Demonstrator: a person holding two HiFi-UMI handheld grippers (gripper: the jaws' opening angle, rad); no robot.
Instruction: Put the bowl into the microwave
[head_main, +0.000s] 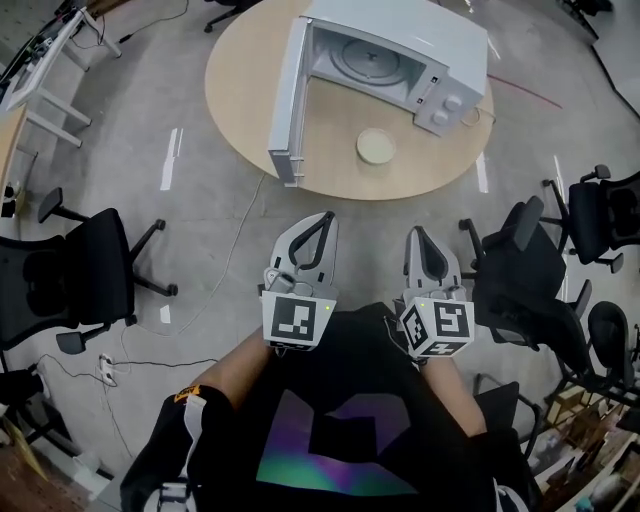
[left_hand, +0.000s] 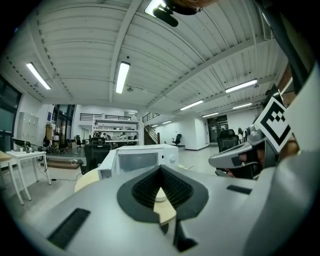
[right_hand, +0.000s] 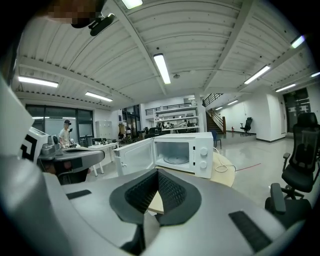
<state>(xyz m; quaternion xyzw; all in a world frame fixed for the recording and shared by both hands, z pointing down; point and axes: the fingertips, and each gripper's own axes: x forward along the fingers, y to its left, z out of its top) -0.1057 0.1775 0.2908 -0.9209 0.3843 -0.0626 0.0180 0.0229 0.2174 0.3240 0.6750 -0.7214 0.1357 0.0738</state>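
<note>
A pale, shallow bowl (head_main: 376, 146) sits on the round wooden table (head_main: 240, 90), just in front of the white microwave (head_main: 395, 55). The microwave's door (head_main: 287, 100) stands wide open to the left, and the glass turntable inside is bare. My left gripper (head_main: 327, 216) and right gripper (head_main: 414, 232) are held side by side close to the person's body, well short of the table, both shut on nothing. In the left gripper view the bowl (left_hand: 160, 195) shows through the gap below the jaw tips of the left gripper (left_hand: 160, 167). The right gripper (right_hand: 157, 171) faces the microwave (right_hand: 182, 152).
Black office chairs stand on the left (head_main: 75, 275) and on the right (head_main: 525, 270). A cable (head_main: 235, 255) trails from the table across the concrete floor. A white desk (head_main: 45, 70) stands at the far left. A person (right_hand: 65, 134) stands far off in the right gripper view.
</note>
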